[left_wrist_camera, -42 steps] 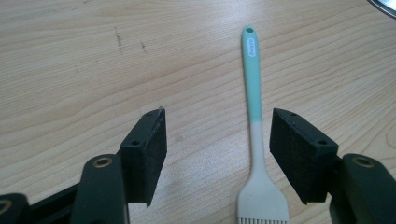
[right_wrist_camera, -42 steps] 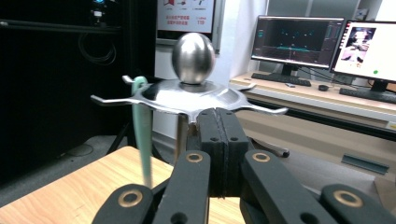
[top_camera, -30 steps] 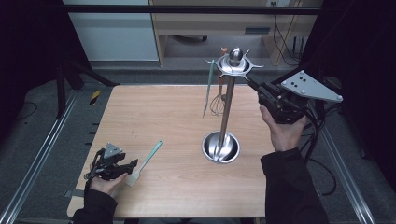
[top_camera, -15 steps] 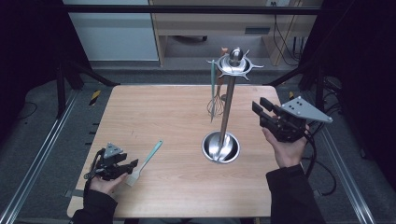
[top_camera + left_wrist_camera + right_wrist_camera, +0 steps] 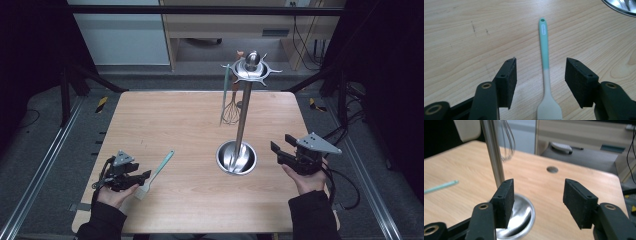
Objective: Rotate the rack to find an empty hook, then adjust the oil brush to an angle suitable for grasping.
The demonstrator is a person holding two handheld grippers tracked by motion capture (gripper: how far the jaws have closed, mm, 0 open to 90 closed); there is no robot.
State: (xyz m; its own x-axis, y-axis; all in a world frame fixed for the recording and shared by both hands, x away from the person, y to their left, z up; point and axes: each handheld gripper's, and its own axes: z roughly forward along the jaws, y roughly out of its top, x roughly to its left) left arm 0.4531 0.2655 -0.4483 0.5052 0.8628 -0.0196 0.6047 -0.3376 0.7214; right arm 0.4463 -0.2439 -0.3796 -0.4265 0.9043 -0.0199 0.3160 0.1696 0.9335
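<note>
Left gripper [image 5: 540, 82] fingers wide, holding nothing — brush [image 5: 544, 62] lies flat on bench [image 5: 165, 130] between them, untouched, bristle end near the palm, teal handle running straight away toward stand [image 5: 237, 155]. Left hand nearer. Right gripper [image 5: 538, 202] fingers have just been opening — wide, empty, beside stand base.

A light wooden table [image 5: 165, 125] is carrying a steel utensil stand [image 5: 236, 159], its round base sitting right of the middle. A teal-handled spatula [image 5: 156, 172] is lying flat to the left of that stand, well apart from it, handle pointing toward it
</note>
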